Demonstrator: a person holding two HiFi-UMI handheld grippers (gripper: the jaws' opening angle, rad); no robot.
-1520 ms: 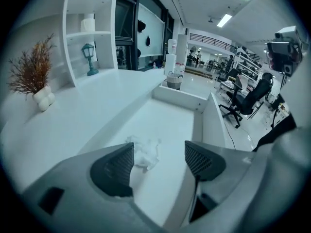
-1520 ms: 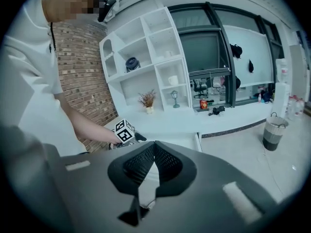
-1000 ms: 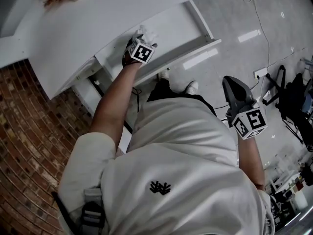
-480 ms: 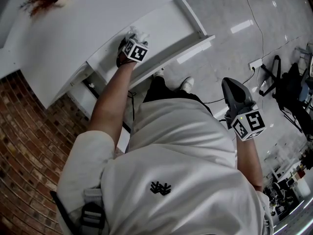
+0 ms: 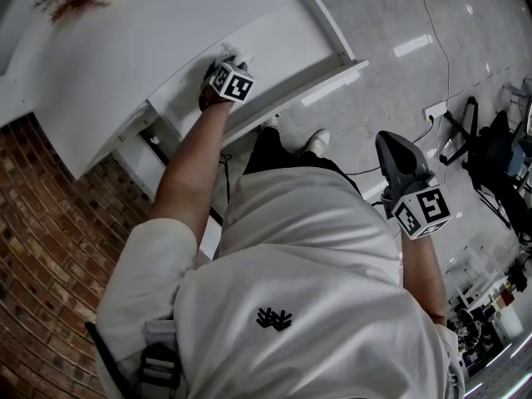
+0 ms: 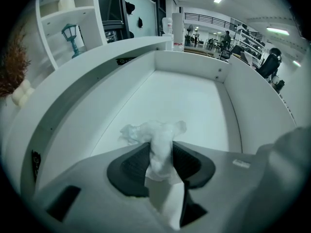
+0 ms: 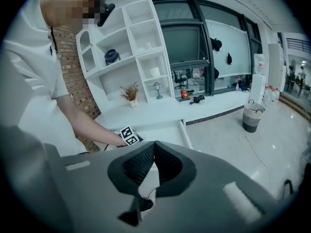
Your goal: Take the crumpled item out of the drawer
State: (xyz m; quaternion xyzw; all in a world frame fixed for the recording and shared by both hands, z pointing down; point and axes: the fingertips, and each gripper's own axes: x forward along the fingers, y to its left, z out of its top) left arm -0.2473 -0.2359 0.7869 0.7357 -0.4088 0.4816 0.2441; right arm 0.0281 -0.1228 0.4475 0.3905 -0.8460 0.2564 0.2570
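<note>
Left hand-held gripper point(image 6: 161, 147) is down in the drawer and it has a catch. The jaws have just been closing, and now the dark ribbed pads point(image 6: 131, 167) sit narrow, pinching a white wad point(image 6: 155, 130) across its middle.

Out to the wider scene from the head view. Pale glossy floor point(image 5: 432, 15) spreads away to the right, and a brick wall point(image 5: 41, 223) runs down the left. The white surface point(image 5: 166, 15) fills the far left.

Over in the right gripper view, a white shelf unit point(image 7: 129, 47) stands against the far wall behind that surface.

Back in the head view, the person's white shirt point(image 5: 307, 256) takes up the near half. The left forearm point(image 5: 195, 156) reaches out over the drawer point(image 5: 287, 40). The drawer stands pulled out from under the surface's edge, its front panel just beyond a white shoe point(image 5: 318, 142).

A basket point(image 7: 251, 116) sits on the floor well off to the right in the right gripper view.

Right hand-held gripper point(image 5: 386, 144) hangs over the floor at the person's right side, well apart from the drawer. Its own view shows the jaws together at the tips with nothing between them.

And the wad itself is inside the drawer, at the near end in the left gripper view. Crumpled folds fan out just past the pad tips, and a flatter strip trails back between the pads toward the camera.
</note>
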